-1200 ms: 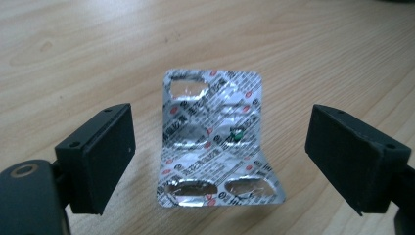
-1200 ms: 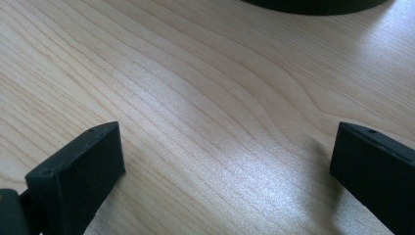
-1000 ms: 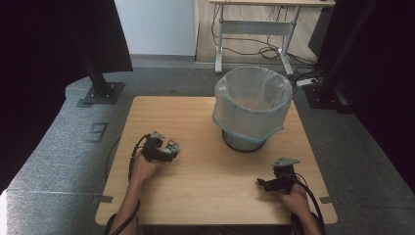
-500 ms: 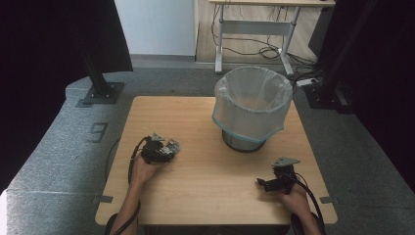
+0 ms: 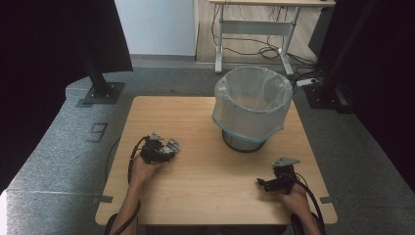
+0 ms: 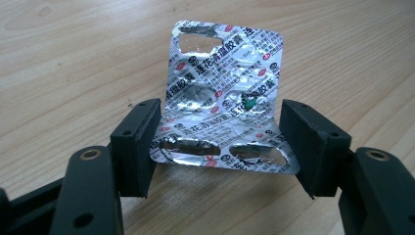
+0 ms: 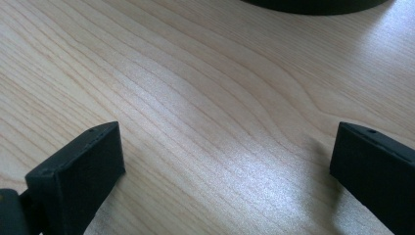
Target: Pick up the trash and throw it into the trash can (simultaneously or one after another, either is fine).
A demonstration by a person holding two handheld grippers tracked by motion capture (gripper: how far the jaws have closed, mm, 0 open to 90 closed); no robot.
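A silver foil blister pack with red print and torn-open pockets lies on the wooden table, its far half bent upward. My left gripper has just been closing, and its black pads now press on the pack's two side edges. From above, the left gripper sits at the table's left with the pack at its tip. At the front right, my right gripper rests low over the table. Its jaws stand wide open over bare wood.
A round bin lined with a clear plastic bag stands at the table's back right; its dark base edges into the right gripper view. A cable trails from each gripper toward the front edge. Grey carpet surrounds the table.
The left gripper's jaws have closed in on the blister pack, which was between wider jaws before. Neither hand has shifted.
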